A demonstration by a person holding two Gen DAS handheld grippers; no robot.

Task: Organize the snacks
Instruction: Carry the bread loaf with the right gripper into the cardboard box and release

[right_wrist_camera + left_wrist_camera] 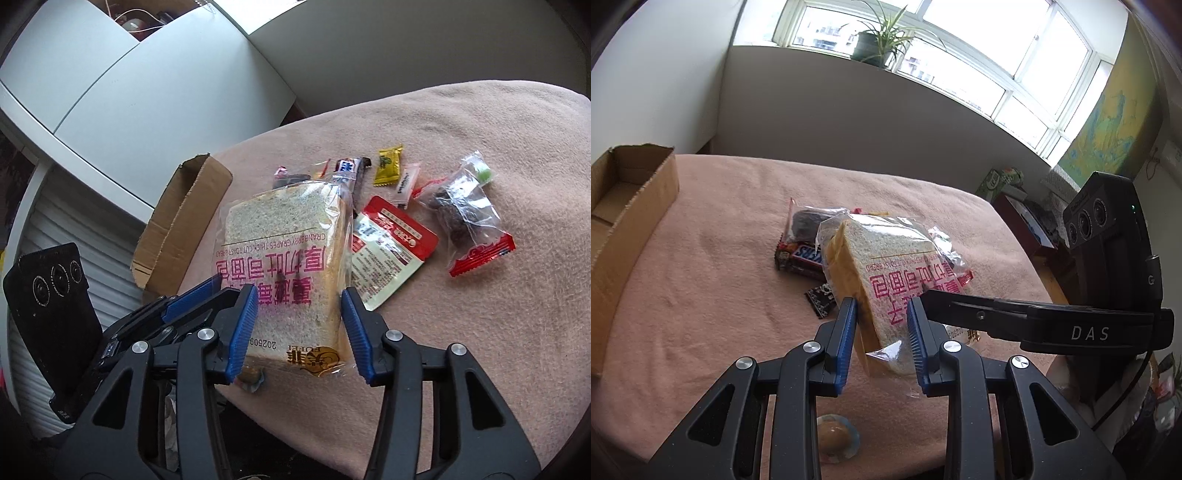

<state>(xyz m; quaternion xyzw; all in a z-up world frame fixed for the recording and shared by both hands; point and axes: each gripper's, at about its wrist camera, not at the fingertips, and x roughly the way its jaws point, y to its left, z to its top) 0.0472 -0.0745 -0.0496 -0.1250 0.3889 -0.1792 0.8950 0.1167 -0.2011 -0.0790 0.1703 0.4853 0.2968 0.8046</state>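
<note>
A bagged slice of toast bread (886, 273) with pink print is held tilted above the pink blanket (701, 295). My left gripper (882, 317) is shut on its lower edge. In the right wrist view the same bread (288, 258) lies between my right gripper's (299, 310) blue pads; the right pad stands a little off the bag, so the jaws look open. The left gripper's fingers (192, 299) reach in from the left. An open cardboard box (624, 206) sits at the left; it also shows in the right wrist view (181, 218).
Loose snacks lie on the blanket: a Snickers bar (801, 258), a red-and-white packet (391, 251), a dark cake in clear wrap (465, 214), a yellow candy (388, 166), a small black packet (822, 299). A round wrapped sweet (836, 437) lies near the blanket's front edge.
</note>
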